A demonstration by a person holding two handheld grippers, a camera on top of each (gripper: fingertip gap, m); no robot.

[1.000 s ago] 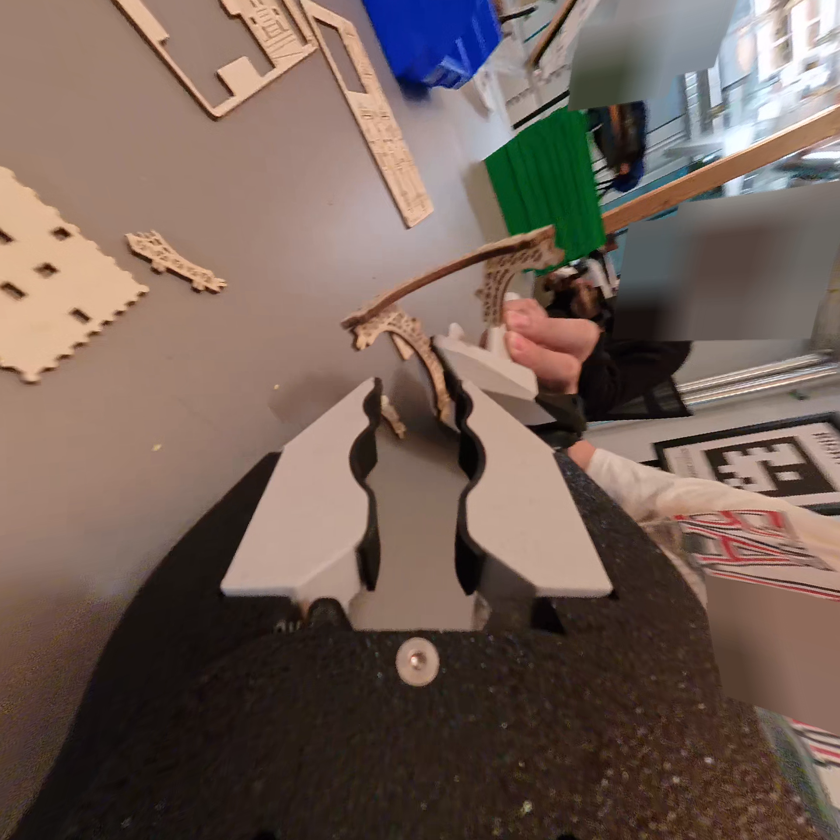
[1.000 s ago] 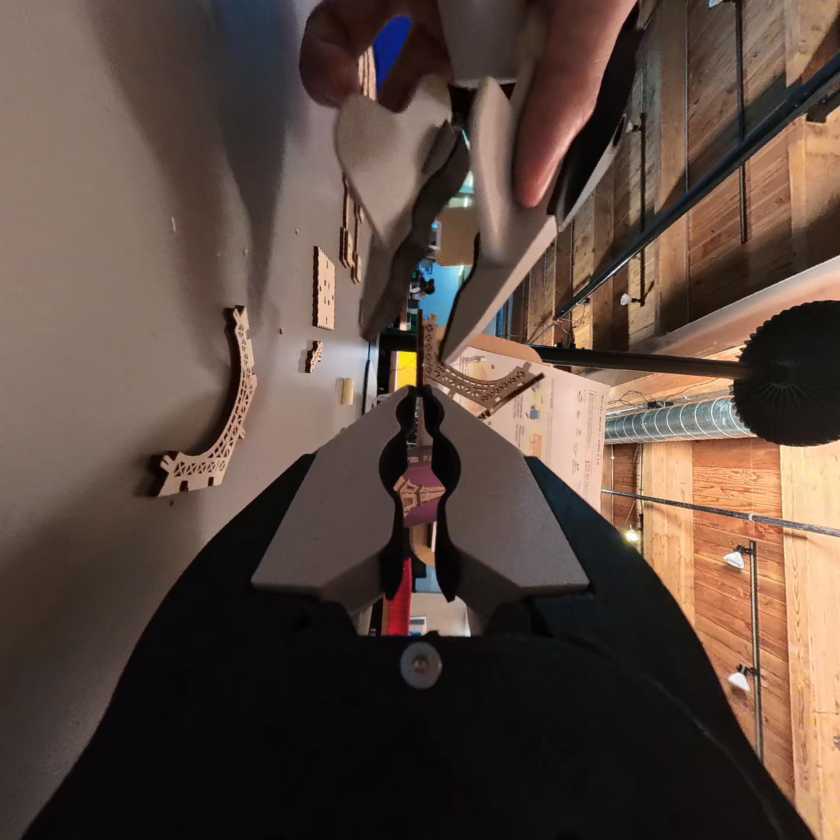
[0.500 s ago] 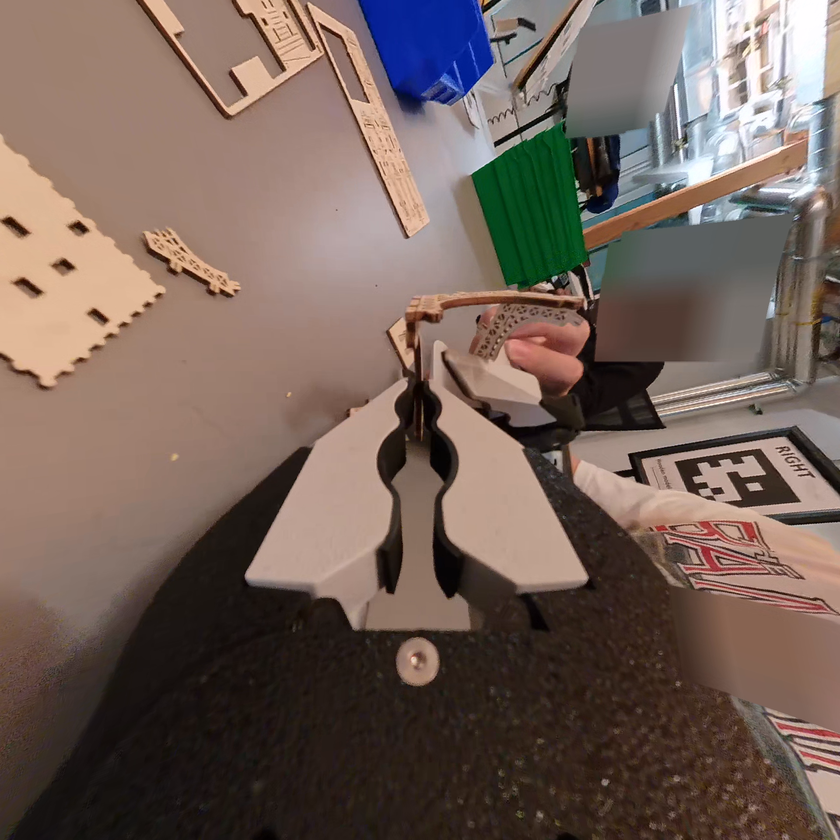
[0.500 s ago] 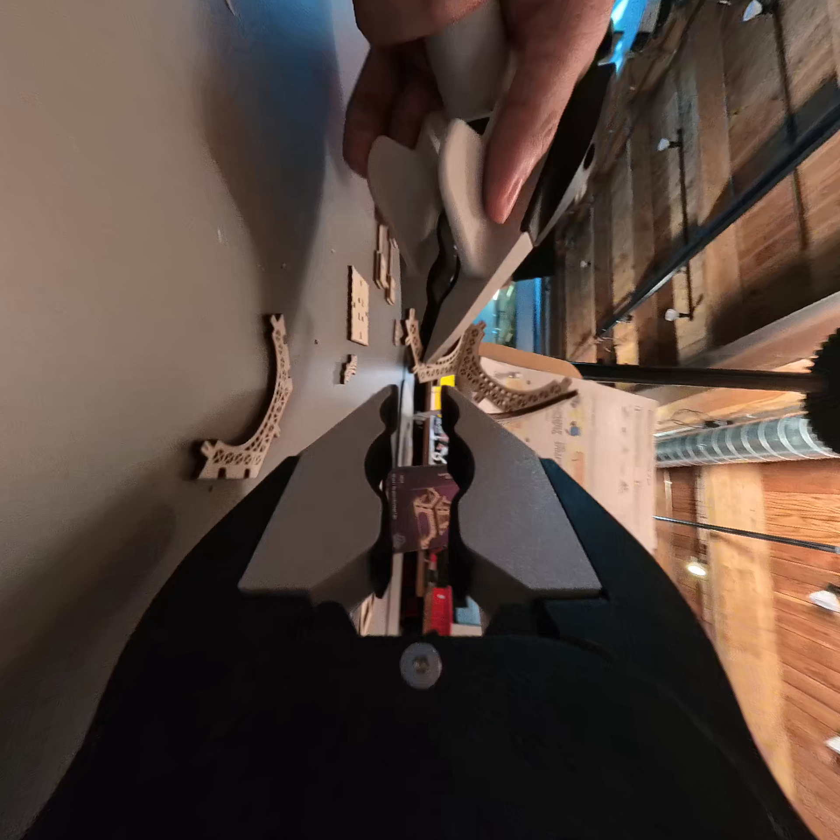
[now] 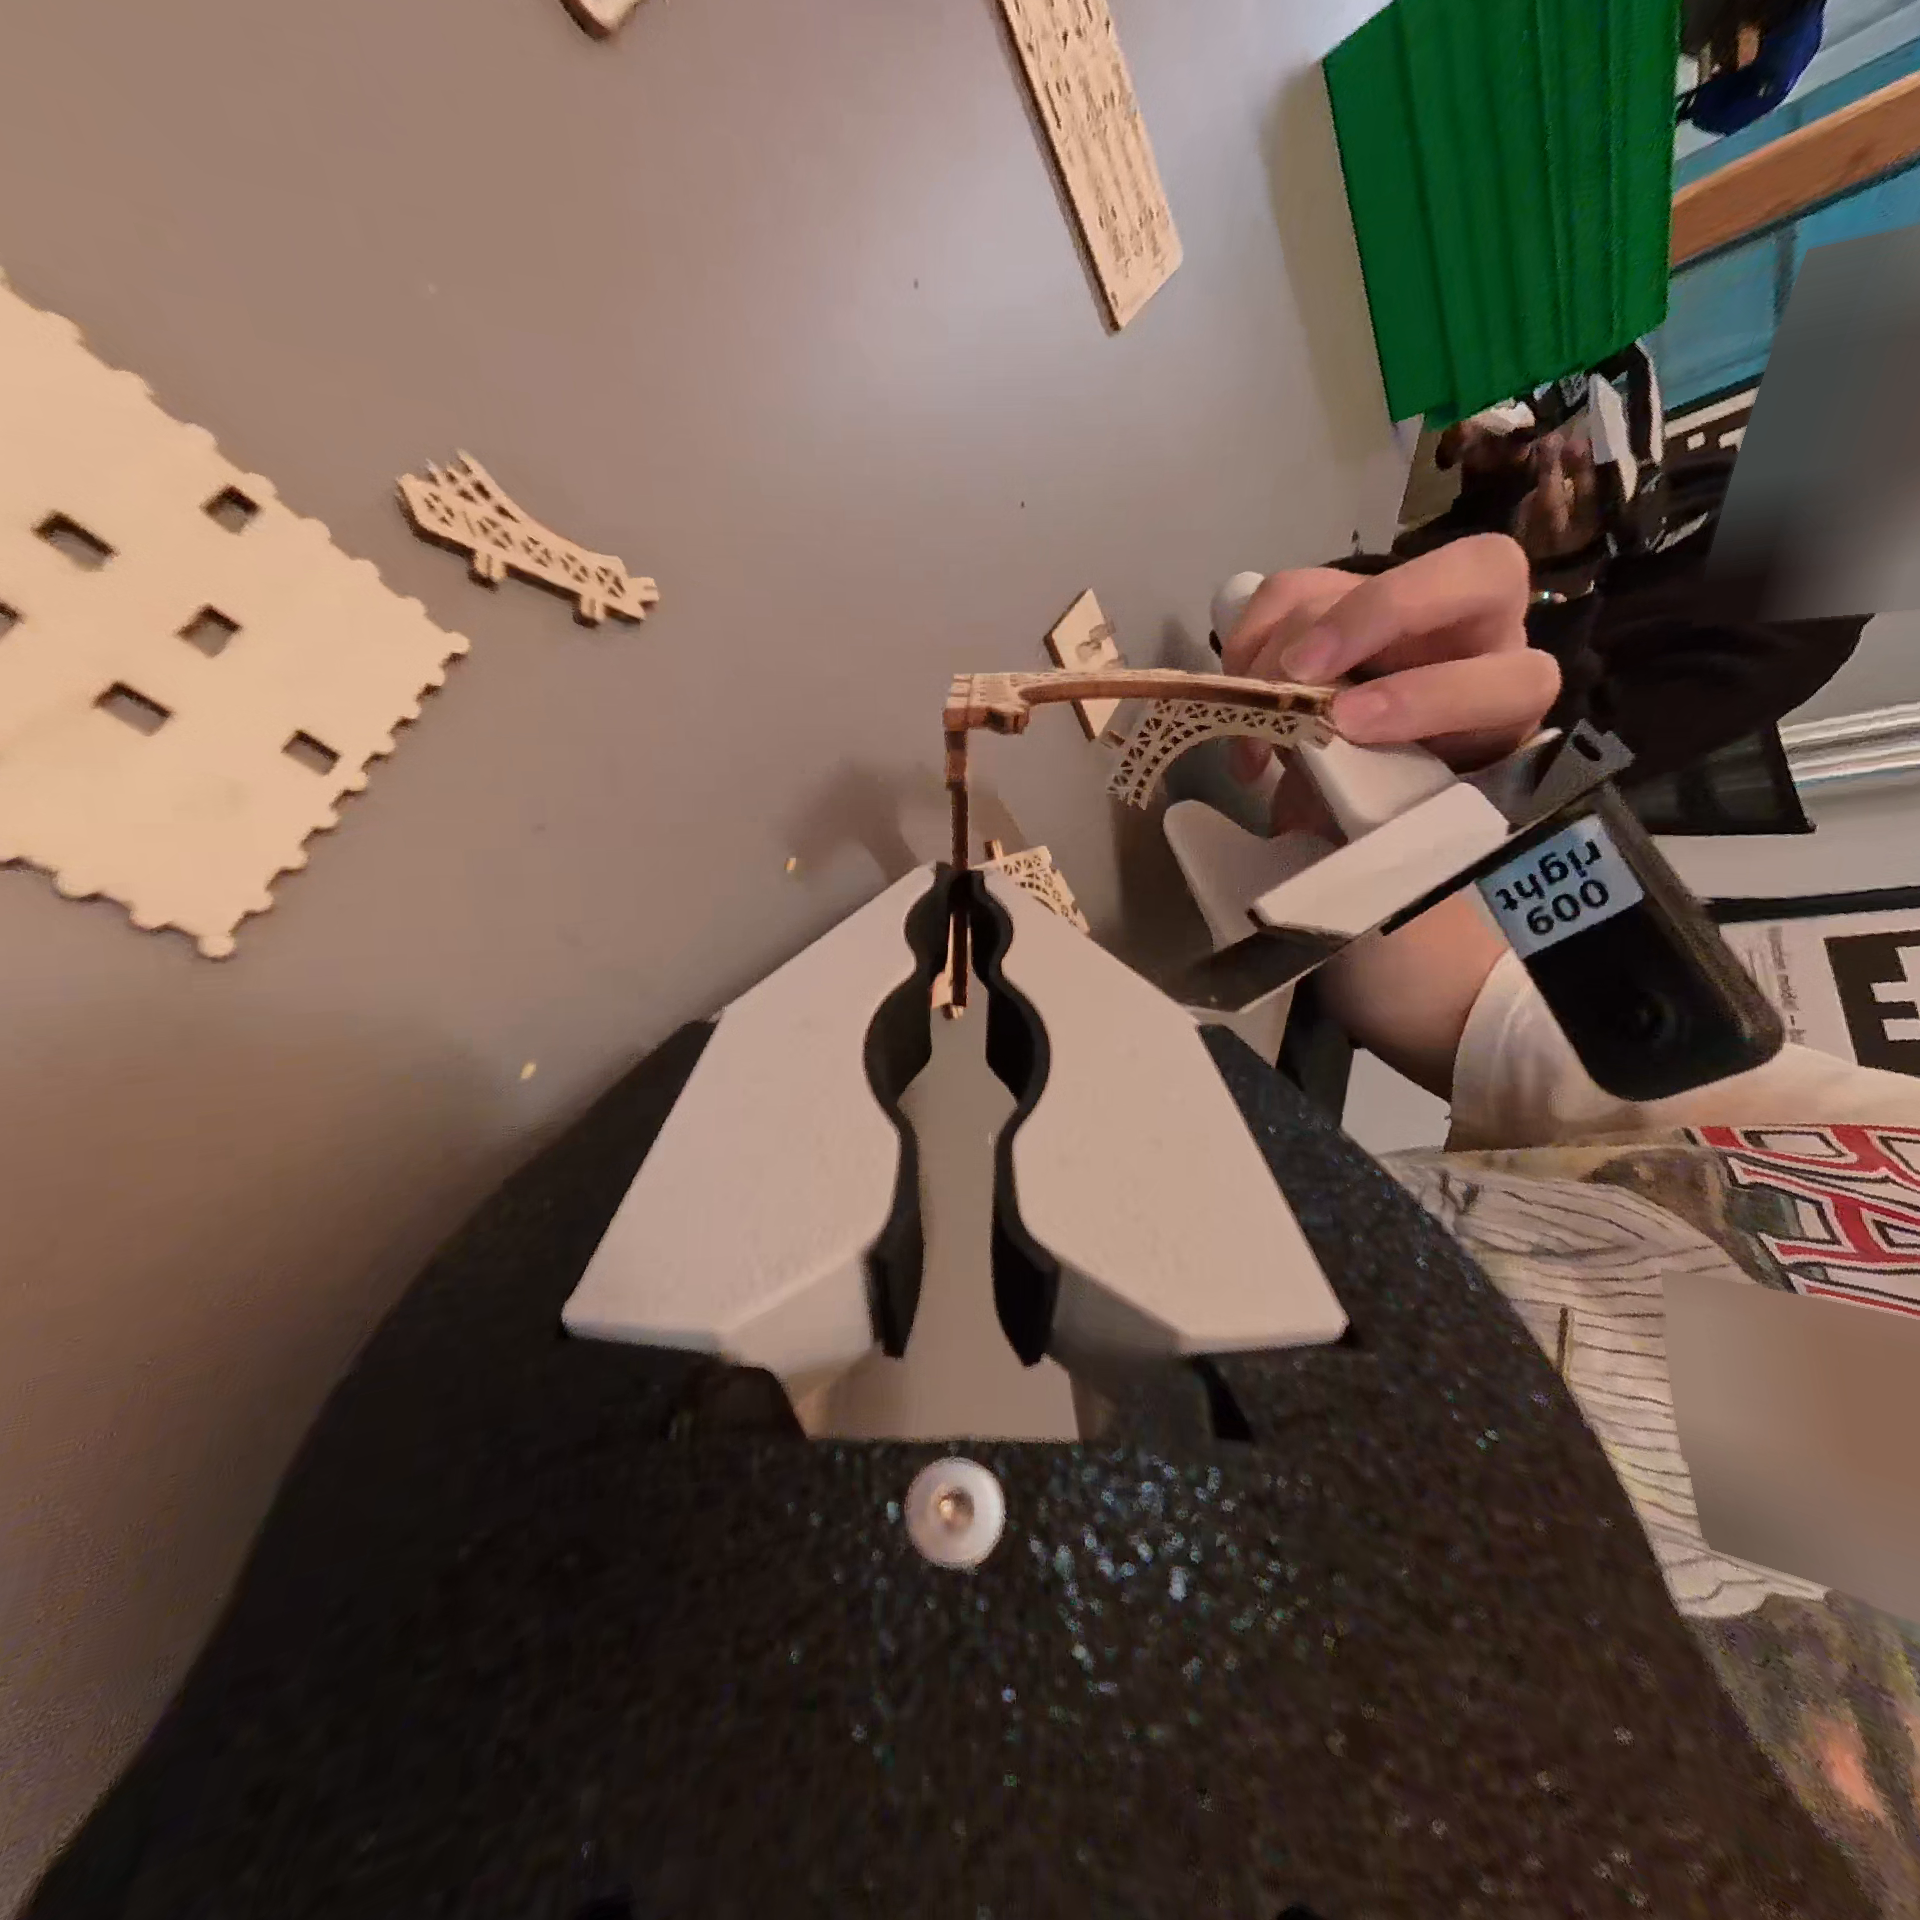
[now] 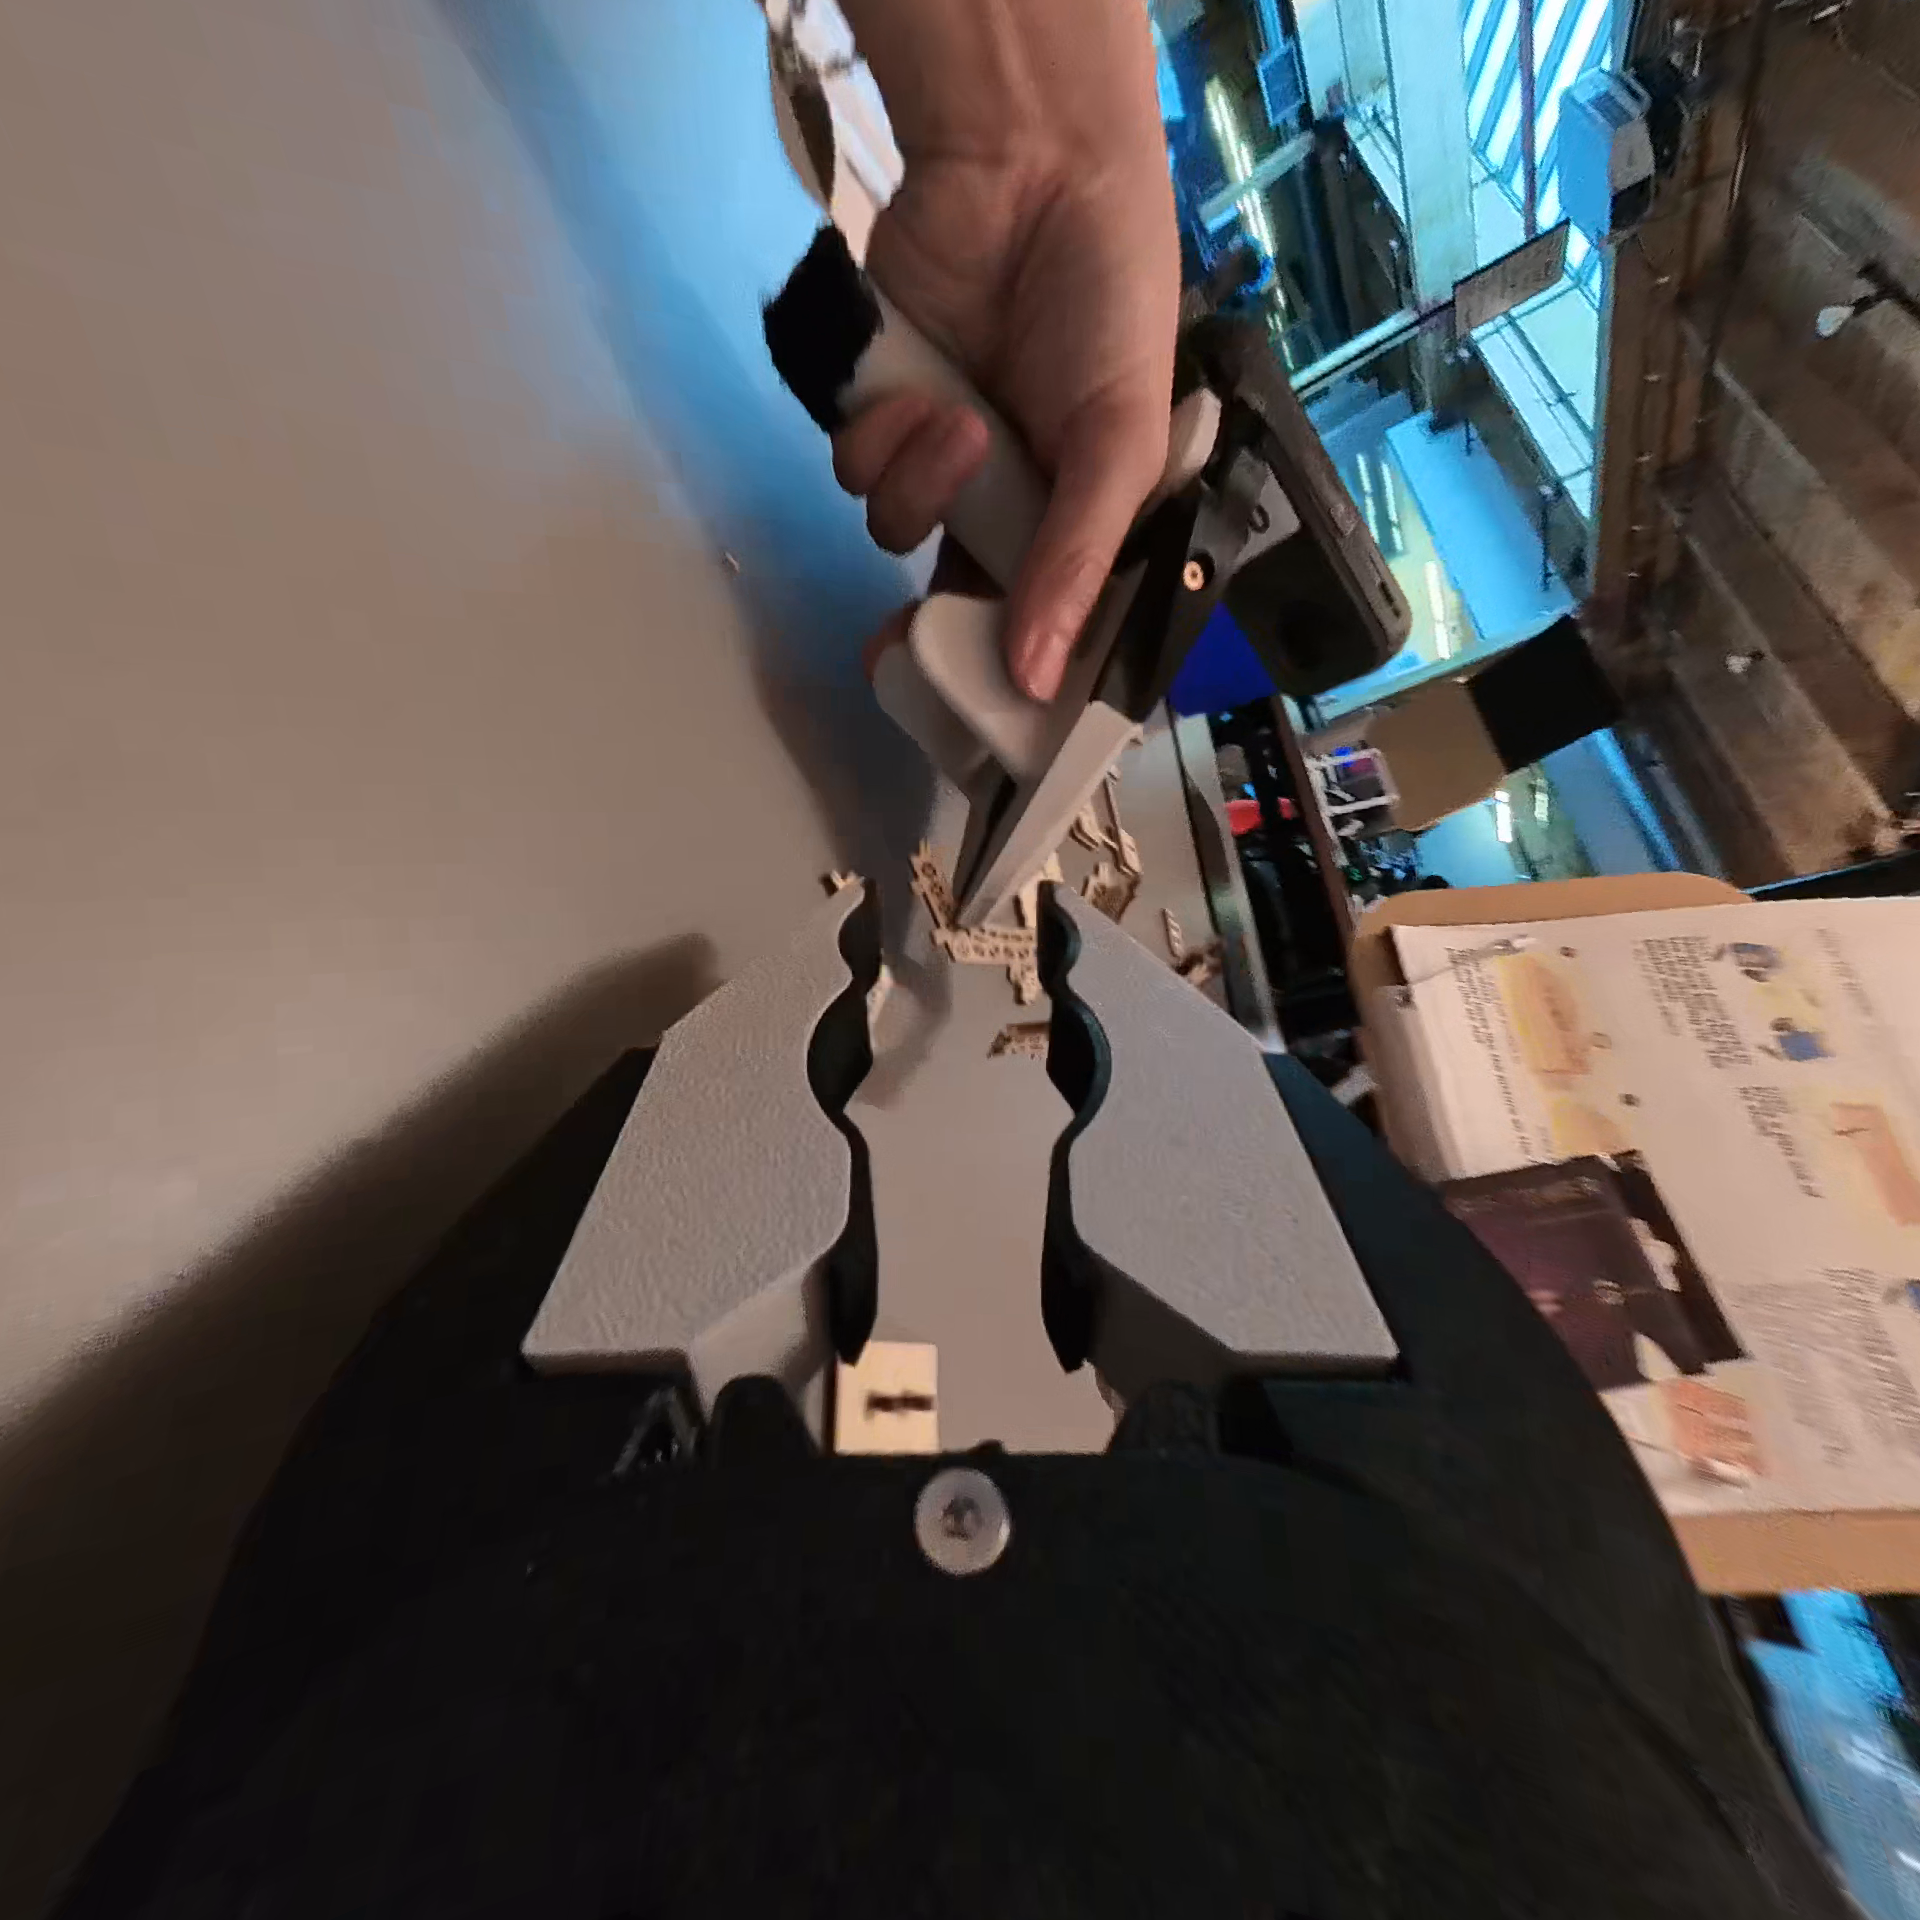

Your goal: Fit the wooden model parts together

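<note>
My left gripper (image 5: pixel 961 883) is shut on the thin edge of a wooden lattice assembly (image 5: pixel 1143 688): curved lattice legs joined at a corner, held above the grey table (image 5: pixel 727 364). One leg arches to the right, towards the hand that holds the right gripper. My right gripper (image 6: pixel 956 925) is open and empty, its jaws wide apart, just short of the assembly (image 6: pixel 987 948). The left gripper's closed tips (image 6: pixel 971 914) pinch that assembly in the right wrist view. The right gripper's black body (image 5: pixel 1621 956) shows at the right of the left wrist view.
On the table lie a large slotted wooden sheet (image 5: pixel 156 675), a small lattice piece (image 5: pixel 520 551), a long wooden strip (image 5: pixel 1101 156) and a small square slotted piece (image 5: pixel 1086 644). A cardboard box with an instruction sheet (image 6: pixel 1662 1143) stands at the right. About 6 cm separates my left fingertips from my right.
My left gripper closed on the wooden assembly. My right gripper, shut on it a second ago, opened, let it go and drew back a little.
</note>
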